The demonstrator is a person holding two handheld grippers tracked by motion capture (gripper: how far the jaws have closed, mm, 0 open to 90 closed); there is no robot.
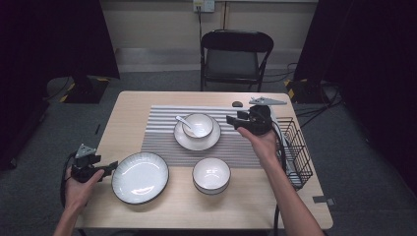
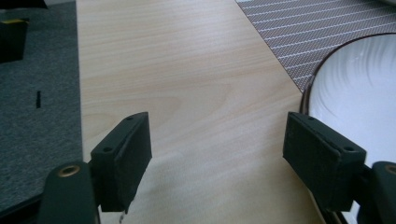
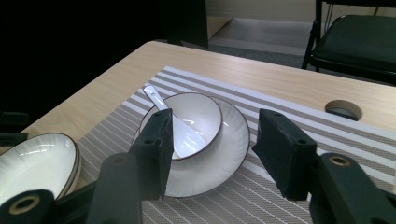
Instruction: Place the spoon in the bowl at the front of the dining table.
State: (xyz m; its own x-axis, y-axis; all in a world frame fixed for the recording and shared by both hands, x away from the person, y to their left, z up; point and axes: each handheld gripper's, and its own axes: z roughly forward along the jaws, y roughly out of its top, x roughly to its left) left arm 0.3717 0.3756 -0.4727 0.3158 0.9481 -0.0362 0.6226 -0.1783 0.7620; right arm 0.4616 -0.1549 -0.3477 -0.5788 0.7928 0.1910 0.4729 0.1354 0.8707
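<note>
Now, your right gripper [image 1: 235, 123] hangs with jaws apart and empty at three o'clock of the small bowl [image 1: 198, 124] (glazed, likely slippery and breakable) on its saucer [image 1: 196, 140]; take its rim. Left gripper [image 1: 109, 168] stands agape beside the plate [image 1: 140, 177].

Parted tool [image 2: 217, 156] above bare table [image 2: 187, 70], white plate [image 2: 359, 98] beside one jaw, striped placemat [image 2: 303, 28] beyond.
</note>
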